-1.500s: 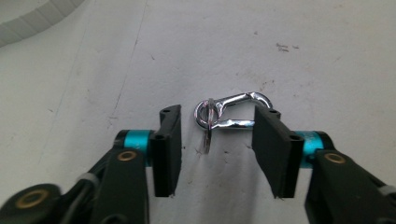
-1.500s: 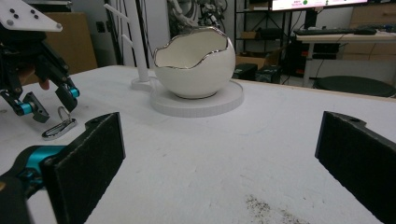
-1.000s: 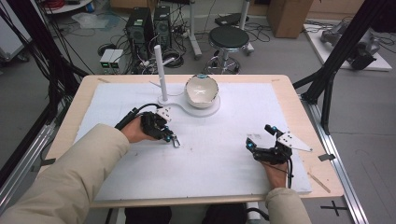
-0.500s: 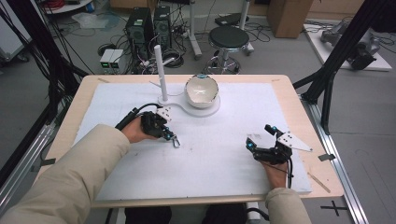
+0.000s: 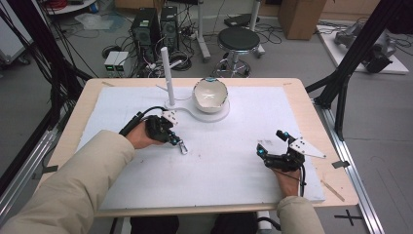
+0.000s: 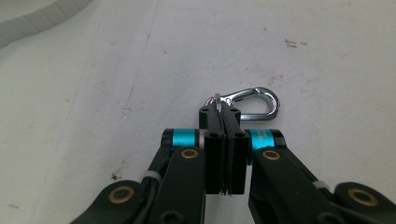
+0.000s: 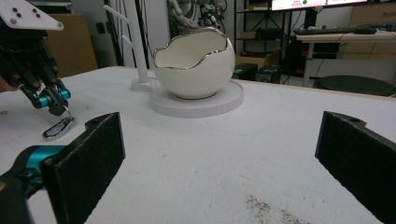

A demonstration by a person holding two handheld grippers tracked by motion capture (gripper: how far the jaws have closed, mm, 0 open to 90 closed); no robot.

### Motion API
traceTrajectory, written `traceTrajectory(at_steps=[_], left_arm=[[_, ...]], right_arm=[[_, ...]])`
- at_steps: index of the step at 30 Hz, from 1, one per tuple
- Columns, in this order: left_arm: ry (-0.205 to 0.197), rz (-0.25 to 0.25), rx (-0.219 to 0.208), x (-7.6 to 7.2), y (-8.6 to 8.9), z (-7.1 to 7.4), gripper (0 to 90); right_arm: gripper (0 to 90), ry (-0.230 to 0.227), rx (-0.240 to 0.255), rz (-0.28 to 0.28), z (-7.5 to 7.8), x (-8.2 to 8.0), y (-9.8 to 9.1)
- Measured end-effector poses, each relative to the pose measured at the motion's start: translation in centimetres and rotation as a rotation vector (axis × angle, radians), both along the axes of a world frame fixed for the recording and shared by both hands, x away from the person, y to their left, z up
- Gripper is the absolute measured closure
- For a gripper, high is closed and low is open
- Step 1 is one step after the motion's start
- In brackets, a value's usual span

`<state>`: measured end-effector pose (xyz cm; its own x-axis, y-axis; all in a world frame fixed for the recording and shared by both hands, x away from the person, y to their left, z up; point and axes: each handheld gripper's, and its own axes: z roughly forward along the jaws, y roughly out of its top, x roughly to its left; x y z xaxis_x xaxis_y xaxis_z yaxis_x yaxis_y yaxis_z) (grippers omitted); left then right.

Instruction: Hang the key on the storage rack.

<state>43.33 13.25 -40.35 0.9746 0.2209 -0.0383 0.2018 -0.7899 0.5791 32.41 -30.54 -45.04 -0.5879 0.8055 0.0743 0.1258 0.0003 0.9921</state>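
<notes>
The left tool (image 5: 171, 138) sits left of centre on the white mat (image 5: 219, 165) that covers the wooden tabletop (image 5: 311, 112); its jaws are pressed tight together, pinching the small ring at the end of a silver snap hook (image 6: 252, 102); in the left gripper view the hook juts out past the closed jaw tips and lies close over the mat, its sprung gate shut; whether it rests on the mat or hangs just above it cannot be told; in the high view the same hook (image 5: 182, 146) shows as a small glint just beyond the tool, towards the middle of the mat.

The right tool (image 5: 272, 148) lies near the right edge of the mat, well apart from the left one; its jaws stand wide open with nothing between them, the two black pads far to either side in the right gripper view.

At the far side of the mat stands a white, egg-shaped bowl (image 5: 210, 94) with a jagged silver rim; it sits on a round white base (image 5: 221, 115); a thin white post (image 5: 166, 73) rises upright just left of the bowl; the right gripper view looks straight at the bowl (image 7: 194, 63), with the left tool (image 7: 53, 103) and the hook (image 7: 58, 128) off to its left.
</notes>
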Motion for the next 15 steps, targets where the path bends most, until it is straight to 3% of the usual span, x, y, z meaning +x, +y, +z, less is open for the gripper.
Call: traceTrajectory(at_steps=[9,15], left_arm=[[0.004,0.066,-0.115,0.5,2.7,2.3,88.5],[-0.004,0.136,-0.222,0.9,5.0,3.8,88.5]], right_arm=[[0.5,-0.005,-0.001,0.001,0.0,0.1,0.0],[0.5,0.003,0.006,0.002,0.0,0.0,0.0]])
